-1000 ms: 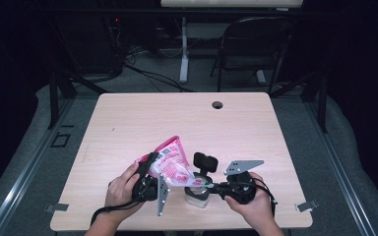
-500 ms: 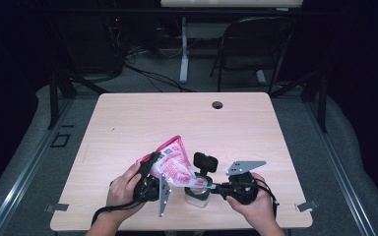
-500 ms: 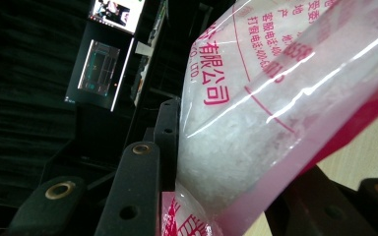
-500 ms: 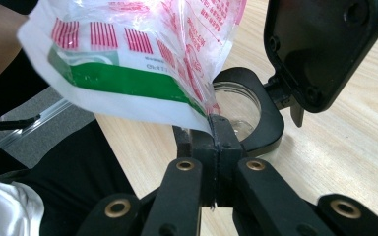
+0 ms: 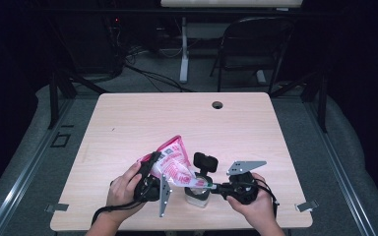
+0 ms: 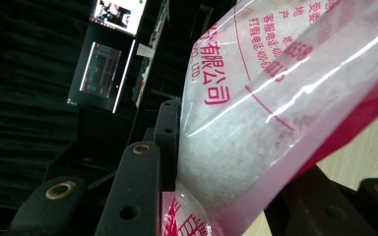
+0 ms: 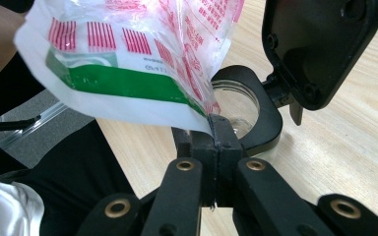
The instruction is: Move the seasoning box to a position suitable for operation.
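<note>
A pink and clear plastic bag [image 5: 173, 162] of white grains hangs tilted over a small clear jar [image 5: 197, 195] near the table's front edge. My left gripper [image 5: 155, 171] is shut on the bag; in the left gripper view the bag [image 6: 256, 113] bulges between the two black jaws of that gripper [image 6: 226, 167]. My right gripper [image 5: 205, 185] comes in from the right. Its jaws [image 7: 216, 130] are pressed together on the bag's lower corner [image 7: 204, 110], right above the jar's black-rimmed mouth [image 7: 241, 105]. The jar's black flip lid [image 7: 320, 44] stands open.
The wooden table [image 5: 177, 123] has a round cable hole [image 5: 217, 104] near its far edge. Behind the table stands a black chair [image 5: 256, 44]. Lit monitors [image 6: 101, 73] glow in the dark room in the left gripper view.
</note>
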`<act>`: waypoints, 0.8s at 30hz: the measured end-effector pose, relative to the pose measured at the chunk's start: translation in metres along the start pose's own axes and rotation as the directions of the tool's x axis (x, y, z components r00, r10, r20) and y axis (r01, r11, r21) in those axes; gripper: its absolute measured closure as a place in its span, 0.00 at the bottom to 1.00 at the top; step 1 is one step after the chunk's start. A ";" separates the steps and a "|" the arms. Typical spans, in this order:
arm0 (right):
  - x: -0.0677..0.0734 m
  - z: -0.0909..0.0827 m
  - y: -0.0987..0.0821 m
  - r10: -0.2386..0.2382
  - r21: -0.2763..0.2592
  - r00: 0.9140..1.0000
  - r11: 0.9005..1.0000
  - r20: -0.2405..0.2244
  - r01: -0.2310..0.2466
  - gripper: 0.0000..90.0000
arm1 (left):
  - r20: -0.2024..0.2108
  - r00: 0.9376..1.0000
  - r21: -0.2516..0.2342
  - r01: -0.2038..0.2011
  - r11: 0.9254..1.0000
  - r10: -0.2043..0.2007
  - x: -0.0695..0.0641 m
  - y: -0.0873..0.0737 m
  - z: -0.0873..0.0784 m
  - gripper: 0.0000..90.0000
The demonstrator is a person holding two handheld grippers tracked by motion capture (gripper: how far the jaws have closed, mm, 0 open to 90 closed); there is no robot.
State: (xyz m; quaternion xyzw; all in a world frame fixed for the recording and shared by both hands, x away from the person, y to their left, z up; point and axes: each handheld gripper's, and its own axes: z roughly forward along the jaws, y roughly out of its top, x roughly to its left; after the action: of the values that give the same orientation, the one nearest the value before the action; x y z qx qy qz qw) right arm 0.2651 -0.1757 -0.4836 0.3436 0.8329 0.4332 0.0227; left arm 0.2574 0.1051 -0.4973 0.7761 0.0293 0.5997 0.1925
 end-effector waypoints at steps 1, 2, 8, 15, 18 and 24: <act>0.000 0.000 0.000 0.000 0.001 1.000 1.000 0.000 0.000 1.00 | 0.001 1.000 0.003 0.001 1.000 -0.001 0.000 0.000 0.000 0.77; 0.000 0.000 0.000 0.000 0.001 1.000 1.000 0.000 0.000 1.00 | 0.001 1.000 0.003 0.001 1.000 -0.001 0.000 0.000 0.000 0.77; 0.000 0.000 0.000 -0.001 0.003 1.000 1.000 0.001 0.001 1.00 | -0.007 1.000 0.002 -0.003 1.000 0.003 0.000 0.001 -0.001 0.77; -0.001 0.000 0.000 -0.004 0.008 1.000 1.000 0.001 0.004 1.00 | -0.003 1.000 -0.002 0.003 1.000 -0.003 0.000 0.001 -0.001 0.77; -0.001 0.000 0.000 -0.003 0.007 1.000 1.000 0.003 0.003 1.00 | -0.007 1.000 0.000 -0.005 1.000 0.005 0.001 0.002 -0.002 0.77; -0.001 0.000 -0.001 -0.004 0.010 1.000 1.000 0.003 0.004 1.00 | -0.007 1.000 -0.002 -0.004 1.000 0.004 0.001 0.002 -0.003 0.77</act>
State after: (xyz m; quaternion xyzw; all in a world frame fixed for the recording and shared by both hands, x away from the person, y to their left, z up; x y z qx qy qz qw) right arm 0.2656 -0.1765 -0.4845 0.3428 0.8357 0.4285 0.0229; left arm 0.2547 0.1042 -0.4950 0.7739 0.0279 0.6029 0.1918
